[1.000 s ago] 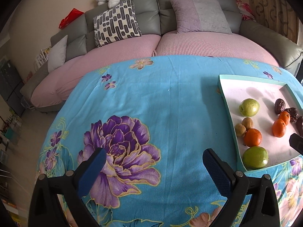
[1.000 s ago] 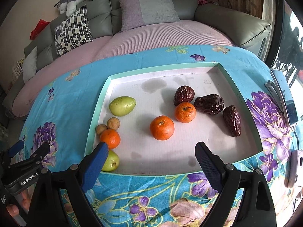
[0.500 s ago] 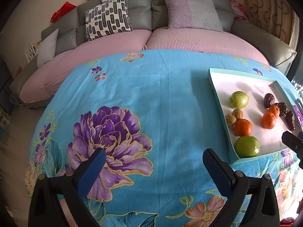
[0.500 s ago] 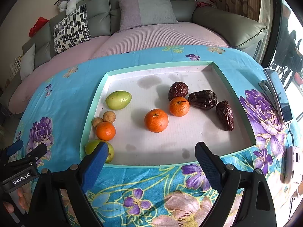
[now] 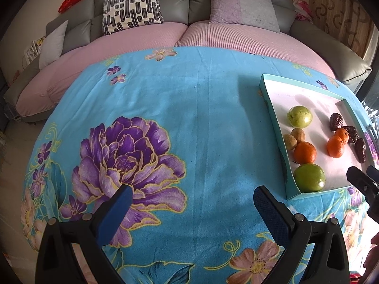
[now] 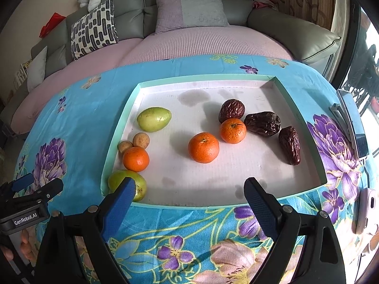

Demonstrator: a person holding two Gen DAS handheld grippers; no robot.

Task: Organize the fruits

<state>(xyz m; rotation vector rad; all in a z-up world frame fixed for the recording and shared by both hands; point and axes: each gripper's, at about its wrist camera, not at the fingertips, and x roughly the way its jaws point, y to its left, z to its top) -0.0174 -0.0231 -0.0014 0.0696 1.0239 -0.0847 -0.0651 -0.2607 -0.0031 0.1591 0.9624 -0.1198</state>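
Both empty, jaws spread wide, the right gripper (image 6: 187,196) hovers at the near edge of the tray (image 6: 208,80) of mixed fruit on the table, seemingly choosing, while the left gripper (image 5: 190,200) waits over bare cloth.

Bare tray floor (image 6: 213,179) before the right tongs (image 6: 189,196); fruit crowded along the left wall (image 6: 116,139).
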